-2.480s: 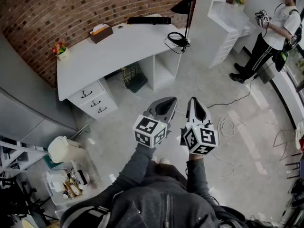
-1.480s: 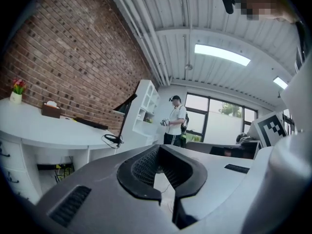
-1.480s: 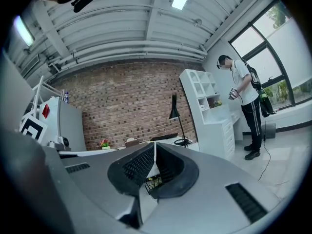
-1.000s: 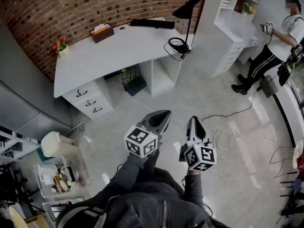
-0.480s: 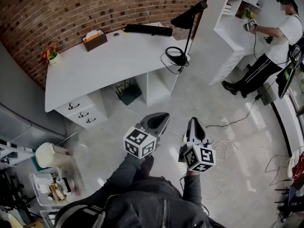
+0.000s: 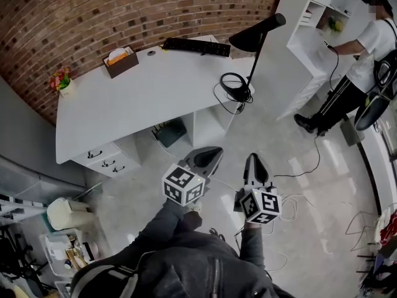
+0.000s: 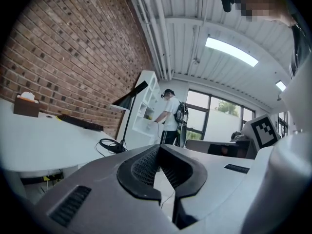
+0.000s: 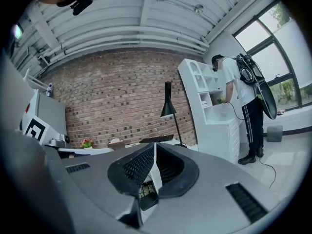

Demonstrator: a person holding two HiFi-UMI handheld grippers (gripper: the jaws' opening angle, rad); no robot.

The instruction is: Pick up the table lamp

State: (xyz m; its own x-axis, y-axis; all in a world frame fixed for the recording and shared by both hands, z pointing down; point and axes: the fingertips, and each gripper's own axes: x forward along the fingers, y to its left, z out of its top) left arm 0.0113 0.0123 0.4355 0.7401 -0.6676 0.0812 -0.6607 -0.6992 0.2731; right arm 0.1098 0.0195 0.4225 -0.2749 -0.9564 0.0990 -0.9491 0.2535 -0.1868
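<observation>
- Left gripper (image 6: pixel 211 152): jaws closed, nothing between them; held level, pointing to 12 o'clock.
- Right gripper (image 6: pixel 254 162): jaws closed, empty; just beside the left one.
- Table lamp (image 6: pixel 255 37): black, upright at the right end of the white desk (image 6: pixel 142 98), at 1 o'clock from the grippers and well apart from both.
- Headphones (image 6: pixel 234 81): black, lying with their cord at the lamp's foot.
- Change: the desk and lamp sit lower in the head view than before; the wearer has walked toward them, grippers unaltered.
- Bearing on task: approach only, no grasp begun. Judged next: close the gap, then open jaws at the stem.
</observation>
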